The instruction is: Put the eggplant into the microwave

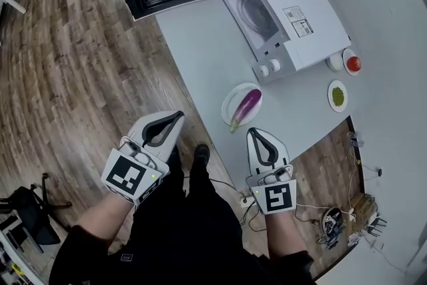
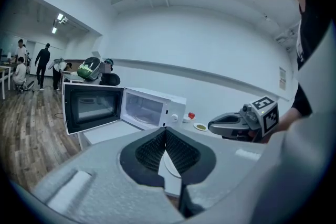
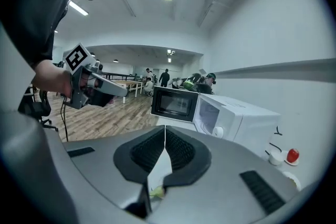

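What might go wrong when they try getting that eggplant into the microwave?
1. The eggplant looks smooth and tapered, so it may slip from the jaws when lifted.
2. Its plate sits fairly near the edge of the table; a clumsy nudge might push it toward the floor.
3. The eggplant is long and could catch on the opening of the microwave if carried in crosswise.

Eggplant (image 1: 248, 104) glossy; table (image 1: 193, 37) matt, smooth; floor (image 1: 67, 63) wood planks.
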{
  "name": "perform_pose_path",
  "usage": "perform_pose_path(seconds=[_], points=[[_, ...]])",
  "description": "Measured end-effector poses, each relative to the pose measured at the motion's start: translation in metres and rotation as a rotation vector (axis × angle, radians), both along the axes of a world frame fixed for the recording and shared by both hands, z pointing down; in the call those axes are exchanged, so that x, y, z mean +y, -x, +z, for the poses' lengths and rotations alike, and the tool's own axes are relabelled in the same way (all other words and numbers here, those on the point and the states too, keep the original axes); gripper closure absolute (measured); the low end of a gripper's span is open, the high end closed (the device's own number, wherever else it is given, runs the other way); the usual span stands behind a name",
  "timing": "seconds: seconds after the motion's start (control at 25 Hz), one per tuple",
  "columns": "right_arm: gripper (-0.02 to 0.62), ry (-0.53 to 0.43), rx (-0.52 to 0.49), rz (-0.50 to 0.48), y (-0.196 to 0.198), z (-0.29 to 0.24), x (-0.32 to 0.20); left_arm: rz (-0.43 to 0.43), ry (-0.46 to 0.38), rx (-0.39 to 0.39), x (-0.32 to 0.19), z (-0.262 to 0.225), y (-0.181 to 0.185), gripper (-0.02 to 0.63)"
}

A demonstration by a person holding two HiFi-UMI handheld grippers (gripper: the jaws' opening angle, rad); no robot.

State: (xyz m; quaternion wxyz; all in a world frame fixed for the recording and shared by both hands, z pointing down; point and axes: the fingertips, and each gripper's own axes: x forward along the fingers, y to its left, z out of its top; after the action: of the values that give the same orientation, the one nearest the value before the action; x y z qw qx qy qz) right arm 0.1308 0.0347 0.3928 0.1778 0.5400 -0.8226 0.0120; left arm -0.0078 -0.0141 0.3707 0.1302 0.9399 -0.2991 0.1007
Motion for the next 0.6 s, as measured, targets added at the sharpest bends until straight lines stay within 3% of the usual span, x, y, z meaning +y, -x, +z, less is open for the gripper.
perform_pose_path(seconds=[0.16, 0.32, 0.6], points=[[0.580, -0.018, 0.046, -0.028, -0.015, 0.022, -0.007, 0.017, 0.024, -0.032, -0.006, 0.026, -0.021, 0.598], [0.579, 0.053, 0.148, -0.070, -0.036, 0.060, -0.004, 0.034, 0.031, -0.066, -0.008, 0.044, -0.047, 0.598], [0.578, 0.057, 0.292, -0.116, -0.061, 0.115, -0.008, 0.033, 0.045, -0.091, -0.012, 0.078, -0.075, 0.598]])
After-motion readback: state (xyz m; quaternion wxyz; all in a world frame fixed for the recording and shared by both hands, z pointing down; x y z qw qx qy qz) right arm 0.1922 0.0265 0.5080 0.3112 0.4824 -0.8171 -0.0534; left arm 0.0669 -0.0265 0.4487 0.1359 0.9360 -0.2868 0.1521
